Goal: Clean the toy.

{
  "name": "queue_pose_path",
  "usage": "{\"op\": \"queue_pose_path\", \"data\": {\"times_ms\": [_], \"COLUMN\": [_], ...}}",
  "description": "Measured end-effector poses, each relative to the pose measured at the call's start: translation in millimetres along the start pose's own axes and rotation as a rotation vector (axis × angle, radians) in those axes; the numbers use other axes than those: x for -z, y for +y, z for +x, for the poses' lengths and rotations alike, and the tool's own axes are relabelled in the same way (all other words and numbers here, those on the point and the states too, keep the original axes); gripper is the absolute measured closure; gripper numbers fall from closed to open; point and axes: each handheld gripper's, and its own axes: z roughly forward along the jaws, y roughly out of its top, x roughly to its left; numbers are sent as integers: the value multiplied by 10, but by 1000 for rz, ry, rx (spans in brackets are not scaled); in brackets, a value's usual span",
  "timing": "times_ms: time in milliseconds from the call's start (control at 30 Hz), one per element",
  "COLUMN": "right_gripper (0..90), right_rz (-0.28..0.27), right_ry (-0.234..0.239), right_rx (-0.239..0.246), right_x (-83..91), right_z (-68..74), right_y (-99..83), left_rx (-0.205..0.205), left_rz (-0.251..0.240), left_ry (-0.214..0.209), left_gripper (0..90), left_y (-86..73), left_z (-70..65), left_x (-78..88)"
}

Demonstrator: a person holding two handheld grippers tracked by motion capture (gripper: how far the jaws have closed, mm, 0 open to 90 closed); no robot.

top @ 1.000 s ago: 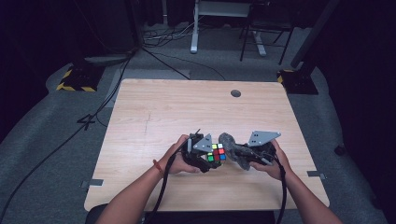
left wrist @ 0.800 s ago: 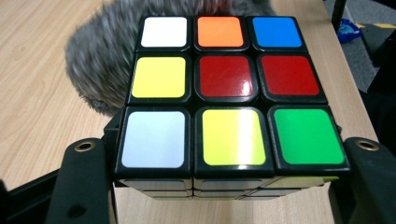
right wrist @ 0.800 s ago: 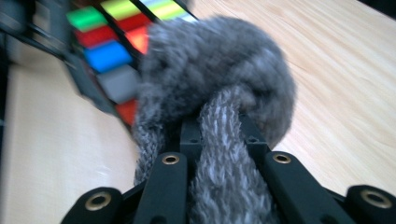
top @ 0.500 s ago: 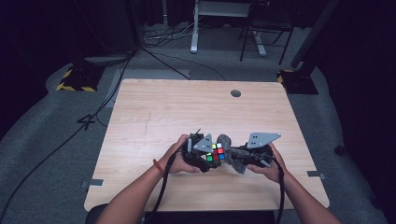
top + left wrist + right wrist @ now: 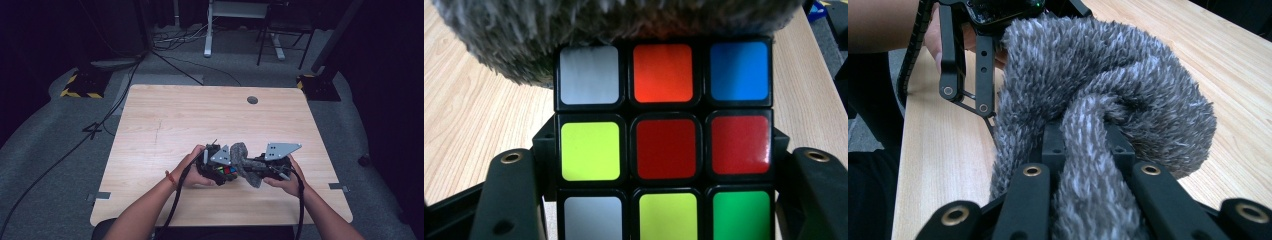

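Left gripper (image 5: 220,167) clamps puzzle cube (image 5: 664,145), right gripper (image 5: 257,167) pinches fuzzy grey cloth (image 5: 1098,115); wipe with light, even strokes, cube steady.

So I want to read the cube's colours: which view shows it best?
The left gripper view: the cube faces the camera, stickers plain. The high view shows it small between the hands; the right gripper view has the grey furry cloth before it.

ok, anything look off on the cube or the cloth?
Nothing damaged. The puzzle cube sits square in the left gripper, scrambled. The fuzzy grey cloth, bunched in the right gripper, drapes over the cube's far edge.
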Motion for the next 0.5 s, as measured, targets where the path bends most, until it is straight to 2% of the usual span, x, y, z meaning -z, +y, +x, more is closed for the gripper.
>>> {"op": "queue_pose_path", "data": {"times_ms": [267,400,500], "right_gripper": [773,773,773], "right_rz": [-17,13,42], "right_ry": [14,-21,-46], "right_rx": [4,11,5], "right_x": [-10,-6,1], "right_z": [31,10,-35], "right_y": [36,35,-3], "left_rx": [-10,-8,-20], "left_rz": [12,-16,-33], "left_ry": [23,19,40], "left_gripper": [332,335,335], "left_y": [15,19,39], "left_z": [-11,-8,-23], "left_x": [-16,39,93]}}
